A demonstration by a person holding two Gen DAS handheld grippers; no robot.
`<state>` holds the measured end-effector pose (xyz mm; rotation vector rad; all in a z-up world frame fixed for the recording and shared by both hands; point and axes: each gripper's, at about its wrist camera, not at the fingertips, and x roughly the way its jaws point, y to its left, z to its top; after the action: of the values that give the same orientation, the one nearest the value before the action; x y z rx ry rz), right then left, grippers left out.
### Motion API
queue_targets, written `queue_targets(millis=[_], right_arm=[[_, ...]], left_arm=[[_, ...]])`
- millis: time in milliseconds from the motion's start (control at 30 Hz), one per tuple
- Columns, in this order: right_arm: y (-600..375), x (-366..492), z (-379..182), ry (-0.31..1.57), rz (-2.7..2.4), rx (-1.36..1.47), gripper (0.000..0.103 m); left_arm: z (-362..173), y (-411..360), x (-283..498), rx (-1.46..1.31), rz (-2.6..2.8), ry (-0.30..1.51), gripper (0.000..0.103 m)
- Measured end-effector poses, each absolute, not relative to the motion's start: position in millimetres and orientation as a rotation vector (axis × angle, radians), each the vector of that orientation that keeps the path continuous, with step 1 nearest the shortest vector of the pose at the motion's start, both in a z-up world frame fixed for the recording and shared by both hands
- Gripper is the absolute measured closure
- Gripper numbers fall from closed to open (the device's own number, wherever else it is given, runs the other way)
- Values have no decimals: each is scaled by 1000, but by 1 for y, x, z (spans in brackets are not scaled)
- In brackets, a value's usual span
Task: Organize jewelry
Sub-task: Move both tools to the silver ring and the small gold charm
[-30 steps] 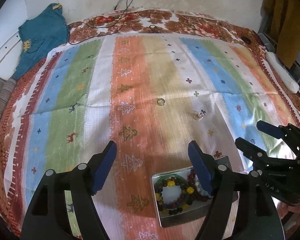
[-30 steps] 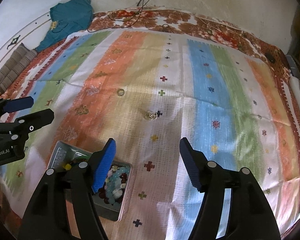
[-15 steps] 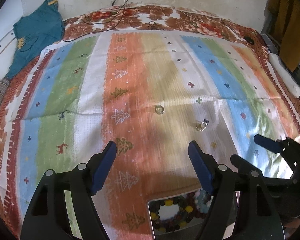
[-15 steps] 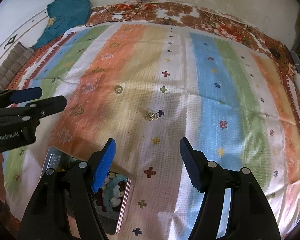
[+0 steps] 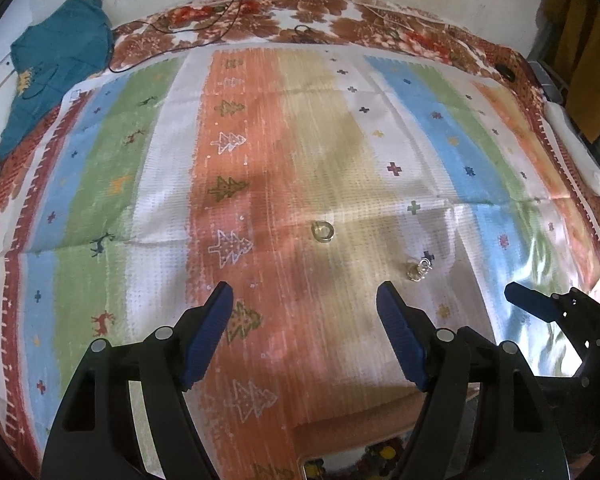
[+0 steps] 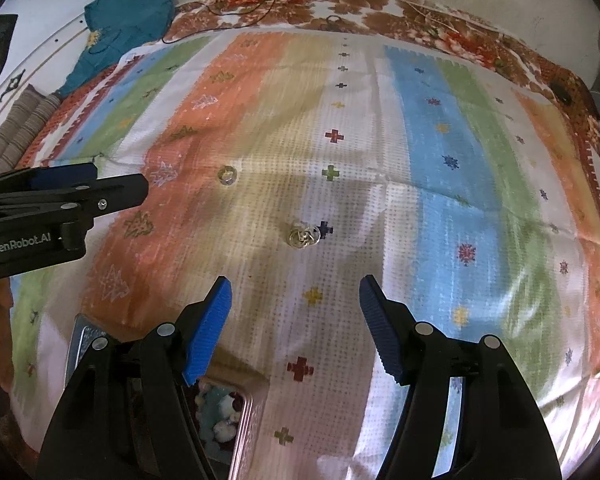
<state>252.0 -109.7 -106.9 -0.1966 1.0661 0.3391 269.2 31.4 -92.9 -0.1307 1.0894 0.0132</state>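
A small ring [image 5: 321, 232] lies on the striped cloth ahead of my left gripper [image 5: 305, 312], which is open and empty; the ring also shows in the right wrist view [image 6: 227, 175]. A tangled silver trinket [image 6: 302, 236] lies ahead of my right gripper [image 6: 294, 300], also open and empty; it shows in the left wrist view too [image 5: 417, 270]. A metal box with beaded bracelets [image 6: 236, 420] sits at the near edge, under the right gripper's left finger; only its far edge shows in the left wrist view [image 5: 352, 460].
The striped cloth [image 5: 260, 140] covers a floral bedspread [image 5: 284, 28]. A teal garment [image 5: 56, 56] lies at the far left, cables [image 5: 204, 28] at the far edge, a white object [image 5: 576, 152] at the right edge.
Both grippers have moved forward over the cloth toward the ring and trinket. The metal box has slid toward the bottom edge of both views. Both stay open.
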Motion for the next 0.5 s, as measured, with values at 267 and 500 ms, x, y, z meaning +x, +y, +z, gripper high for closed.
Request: queue_targets(millis=[267,500], right_arm=[[-105,266,-123,1087,333,-207,37],[-101,280,-132,1094,326,-202,37]], left_arm=[[-110,32,291,-140,-13,1118,29],[-128,31,314,-134,-23,1148,30]])
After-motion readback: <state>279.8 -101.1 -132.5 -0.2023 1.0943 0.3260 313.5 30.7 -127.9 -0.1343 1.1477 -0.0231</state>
